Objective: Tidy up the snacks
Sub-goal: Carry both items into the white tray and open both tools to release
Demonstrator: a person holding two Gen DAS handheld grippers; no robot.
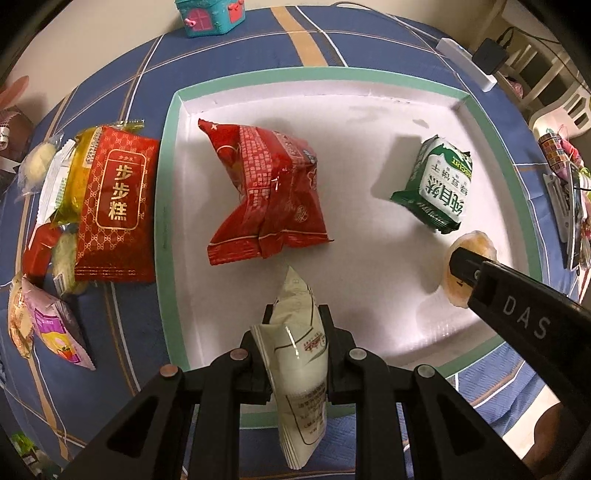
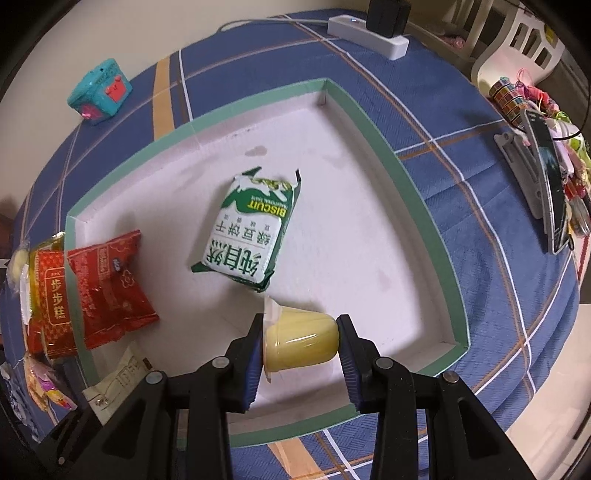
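A white box with a green rim [image 1: 168,173] [image 2: 417,192] lies on the blue checked cloth. Inside it rest a red snack bag [image 1: 269,188] [image 2: 107,284] and a green biscuit pack [image 1: 437,184] [image 2: 251,229]. My left gripper [image 1: 297,325] is shut on a cream-white packet [image 1: 299,365] above the box's near edge; that packet's corner [image 2: 118,380] shows in the right wrist view. My right gripper [image 2: 301,336] is shut on a yellow jelly cup [image 2: 301,341] held sideways over the box floor. From the left wrist view the cup [image 1: 469,254] is partly hidden behind the right gripper's finger [image 1: 467,267].
A heap of loose snacks [image 1: 107,206] [image 2: 48,291] lies left of the box, topped by a red and gold packet. A teal toy house [image 1: 208,16] [image 2: 98,92] stands at the back. A white power strip [image 2: 369,31] and a clutter of trinkets [image 2: 543,162] are on the right.
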